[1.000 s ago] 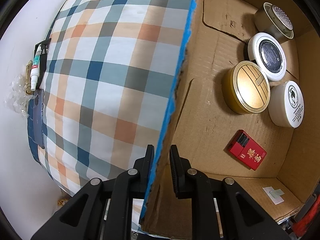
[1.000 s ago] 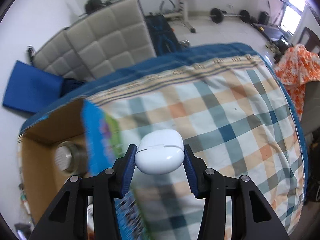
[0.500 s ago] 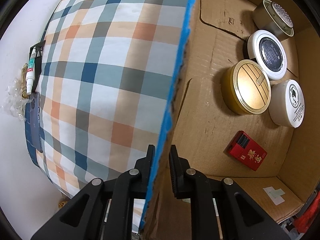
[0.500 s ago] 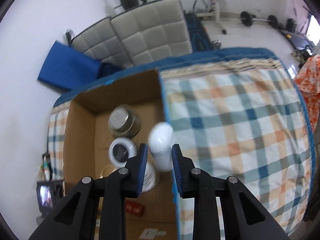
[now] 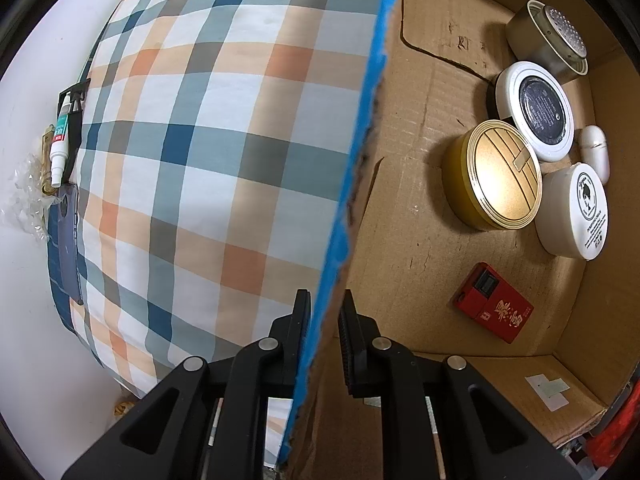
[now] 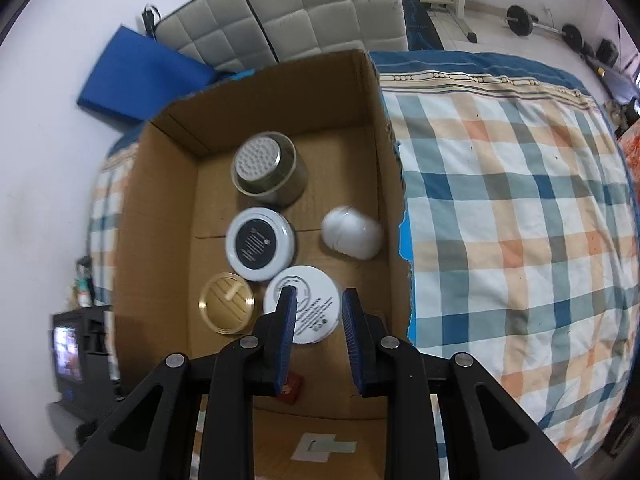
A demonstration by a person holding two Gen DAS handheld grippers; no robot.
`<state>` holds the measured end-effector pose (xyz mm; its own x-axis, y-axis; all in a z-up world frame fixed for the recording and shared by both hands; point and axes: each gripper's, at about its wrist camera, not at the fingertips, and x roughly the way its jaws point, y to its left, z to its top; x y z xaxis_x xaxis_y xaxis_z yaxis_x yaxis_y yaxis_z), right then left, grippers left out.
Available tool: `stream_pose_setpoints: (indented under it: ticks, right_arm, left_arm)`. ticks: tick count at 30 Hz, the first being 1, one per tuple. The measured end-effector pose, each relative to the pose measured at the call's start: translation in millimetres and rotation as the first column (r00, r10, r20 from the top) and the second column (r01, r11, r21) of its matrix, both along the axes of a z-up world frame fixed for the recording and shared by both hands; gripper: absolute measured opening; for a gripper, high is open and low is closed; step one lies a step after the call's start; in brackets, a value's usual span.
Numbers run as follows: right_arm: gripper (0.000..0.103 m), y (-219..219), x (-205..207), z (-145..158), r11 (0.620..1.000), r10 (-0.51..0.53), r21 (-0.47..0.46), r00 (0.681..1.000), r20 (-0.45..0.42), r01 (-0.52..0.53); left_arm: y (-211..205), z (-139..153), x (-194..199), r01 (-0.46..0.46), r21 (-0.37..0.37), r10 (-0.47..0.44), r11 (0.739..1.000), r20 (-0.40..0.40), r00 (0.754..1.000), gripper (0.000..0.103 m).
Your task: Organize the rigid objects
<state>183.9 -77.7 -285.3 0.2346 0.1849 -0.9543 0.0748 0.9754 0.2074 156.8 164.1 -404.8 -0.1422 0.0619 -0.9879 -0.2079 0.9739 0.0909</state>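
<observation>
Bed point(image 5: 208, 128): plaid cover shows no loose rigid item on it.

Your left gripper point(image 5: 324, 312): jaws nearly closed, pinching cardboard box point(image 5: 404, 208) wall, steadying it.

Inside box, left to right in right wrist view: gold tin point(image 6: 227, 305), black-topped white jar point(image 6: 261, 243), metal can point(image 6: 269, 174), white labelled jar point(image 6: 306, 308), white earbud case point(image 6: 352, 232) lying loose on box floor near right wall; red packet point(image 5: 494, 307) too.

Your right gripper point(image 6: 318, 308): jaws narrow, holding nothing, above box.

Judgement: sorting nearly done; you may only need tidying.

Plaid bed point(image 6: 520, 220) — cardboard box point(image 6: 160, 208) atop
</observation>
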Motion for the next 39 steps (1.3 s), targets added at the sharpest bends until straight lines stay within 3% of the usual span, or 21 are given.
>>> stream_pose_setpoints:
  ticks: [12,13,17,19,23,29,32,34,36,39]
  right_arm:
    - [0.026,33,-1,-26,0.994,0.043,-0.092,0.995,-0.086,-0.051]
    - [0.030,34,-1,-27,0.994,0.046,-0.097,0.995,-0.093,-0.055]
    - [0.073,33,-3,-23,0.994,0.023,-0.104,0.996,-0.086,-0.032]
    - [0.076,35,-3,-16,0.991,0.028,-0.130,0.998,-0.058,-0.035]
    - [0.099,38,-3,-3,0.986,0.039,-0.160,0.999,-0.026,-0.043]
    - [0.102,38,-2,7,0.983,0.042,-0.176,0.999,-0.022,-0.046]
    - [0.103,35,-6,13,0.983,0.046,-0.177,0.999,-0.016,-0.048]
    - [0.103,32,-10,19,0.984,0.045,-0.171,0.999,-0.011,-0.047]
    - [0.103,30,-16,26,0.984,0.048,-0.169,0.999,-0.006,-0.049]
    - [0.103,26,-24,39,0.984,0.047,-0.170,0.999,0.008,-0.045]
  left_arm:
    - [-4,1,0,0.008,0.003,-0.008,1.000,0.000,1.000,0.011]
    - [-3,1,0,0.007,0.003,-0.007,1.000,0.000,1.000,0.011]
    - [-4,1,0,0.008,0.003,-0.008,1.000,0.000,1.000,0.011]
    - [-4,1,0,0.005,0.003,-0.005,1.000,0.000,1.000,0.012]
    - [-3,2,0,0.001,0.003,-0.001,1.000,0.002,1.000,0.012]
    - [-7,32,-1,0.030,0.044,-0.032,0.999,0.043,0.999,0.016]
    - [-11,63,0,0.047,0.075,-0.056,0.996,0.125,0.991,0.035]
    - [-14,81,3,0.052,0.071,-0.063,0.996,0.170,0.983,0.063]
    - [-16,98,5,0.047,0.055,-0.058,0.997,0.218,0.974,0.079]
    - [-20,115,8,0.055,0.032,-0.061,0.998,0.254,0.965,0.086]
